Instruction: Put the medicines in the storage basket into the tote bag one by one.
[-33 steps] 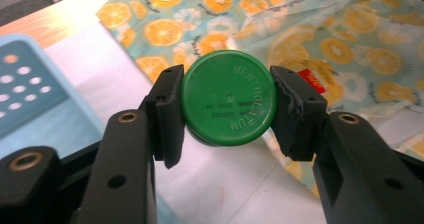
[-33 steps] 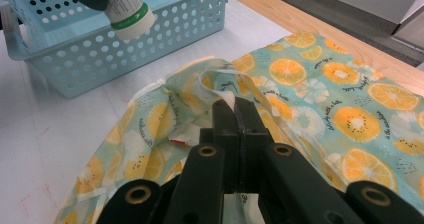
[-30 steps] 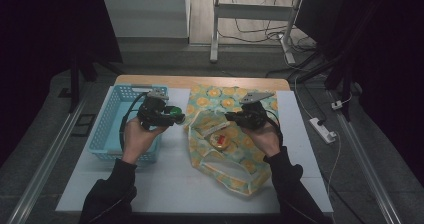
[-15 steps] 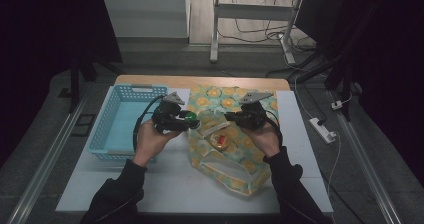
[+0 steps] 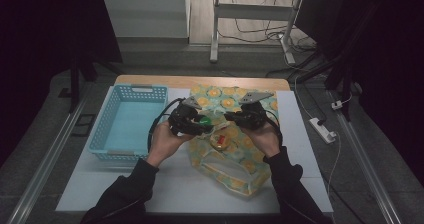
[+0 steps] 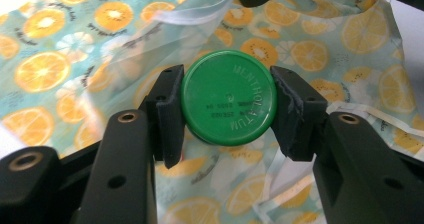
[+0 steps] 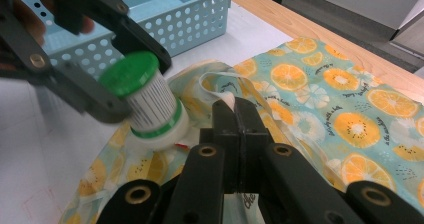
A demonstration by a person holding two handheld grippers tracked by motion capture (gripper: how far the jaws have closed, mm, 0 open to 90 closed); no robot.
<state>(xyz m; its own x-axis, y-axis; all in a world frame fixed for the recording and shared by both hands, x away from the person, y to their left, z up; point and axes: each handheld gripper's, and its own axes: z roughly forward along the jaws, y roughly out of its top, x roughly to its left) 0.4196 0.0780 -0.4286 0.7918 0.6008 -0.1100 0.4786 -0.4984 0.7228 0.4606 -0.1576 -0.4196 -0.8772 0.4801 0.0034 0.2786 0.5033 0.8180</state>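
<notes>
Beside the basket (image 5: 129,120), left jaws pinch the jar (image 6: 228,104); right jaws pinch the bag (image 7: 320,91).

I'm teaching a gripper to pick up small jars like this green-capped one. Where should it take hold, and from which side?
Grip the green-capped jar by its round green cap, one jaw on each opposite side of the rim, as the left gripper does. The cap's round edge gives two matching faces.

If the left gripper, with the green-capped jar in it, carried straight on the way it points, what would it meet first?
Probably the orange-print bag: in the left gripper view the left gripper holds the green-capped jar pointing at the bag's fabric, near its pale handle strap. How far off is unclear.
</notes>
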